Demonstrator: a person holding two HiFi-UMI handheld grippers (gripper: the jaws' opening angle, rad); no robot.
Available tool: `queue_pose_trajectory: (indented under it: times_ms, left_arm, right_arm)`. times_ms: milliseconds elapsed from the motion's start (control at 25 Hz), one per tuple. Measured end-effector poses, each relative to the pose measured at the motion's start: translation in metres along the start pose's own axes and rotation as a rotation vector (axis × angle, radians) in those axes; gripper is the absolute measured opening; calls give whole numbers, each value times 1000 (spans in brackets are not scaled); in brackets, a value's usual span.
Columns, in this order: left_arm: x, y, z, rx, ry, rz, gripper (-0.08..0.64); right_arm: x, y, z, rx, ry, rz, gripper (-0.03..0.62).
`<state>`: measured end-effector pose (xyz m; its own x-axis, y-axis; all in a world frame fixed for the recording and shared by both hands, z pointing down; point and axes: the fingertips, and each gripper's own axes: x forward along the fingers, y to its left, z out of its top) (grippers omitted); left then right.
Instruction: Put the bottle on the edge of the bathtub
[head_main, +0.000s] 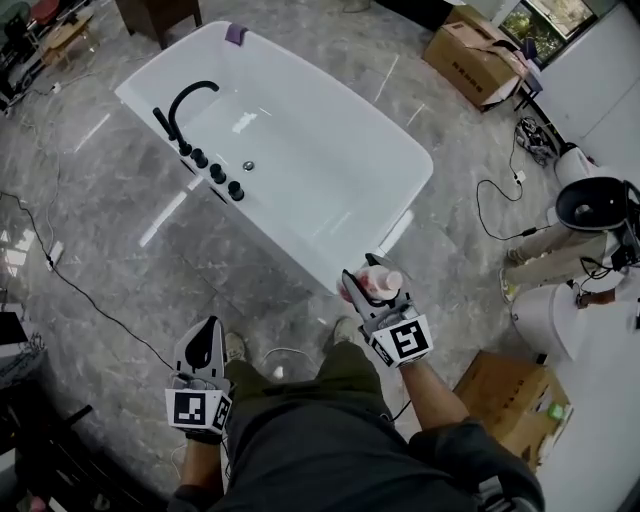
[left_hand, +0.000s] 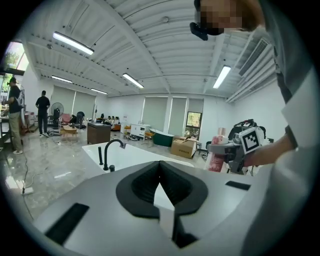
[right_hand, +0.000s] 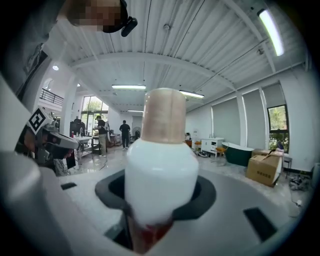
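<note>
A white bottle (head_main: 380, 283) with a pink label and a pale cap sits between the jaws of my right gripper (head_main: 368, 284), which is shut on it. It hangs in the air just off the near corner of the white bathtub (head_main: 396, 136). In the right gripper view the bottle (right_hand: 161, 170) stands upright and fills the middle. My left gripper (head_main: 204, 332) is lower left, over the floor, shut with nothing in it; its pads (left_hand: 150, 186) meet. The left gripper view shows the bottle (left_hand: 218, 153) at the right and the tub (left_hand: 131, 155) behind.
A black faucet (head_main: 186, 104) and knobs sit on the tub's left rim, a purple object (head_main: 235, 33) on its far corner. Cardboard boxes (head_main: 478, 55) (head_main: 510, 400), floor cables (head_main: 60, 272) and white machines (head_main: 590, 250) surround the marble floor. People (left_hand: 42, 112) stand far off.
</note>
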<state>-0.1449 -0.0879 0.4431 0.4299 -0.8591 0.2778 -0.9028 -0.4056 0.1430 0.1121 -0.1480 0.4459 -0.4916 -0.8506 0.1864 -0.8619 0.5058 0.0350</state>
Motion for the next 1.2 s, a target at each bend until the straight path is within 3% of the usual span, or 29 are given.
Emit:
queue_pose_trajectory:
  times_ms: [520, 1200]
  left_arm:
    - [53, -2, -106, 6, 100, 56, 0]
    - [88, 12, -192, 3, 170, 90, 0]
  right_arm:
    - [56, -21, -132, -26, 29, 104, 202]
    - [87, -27, -231, -24, 22, 158, 202]
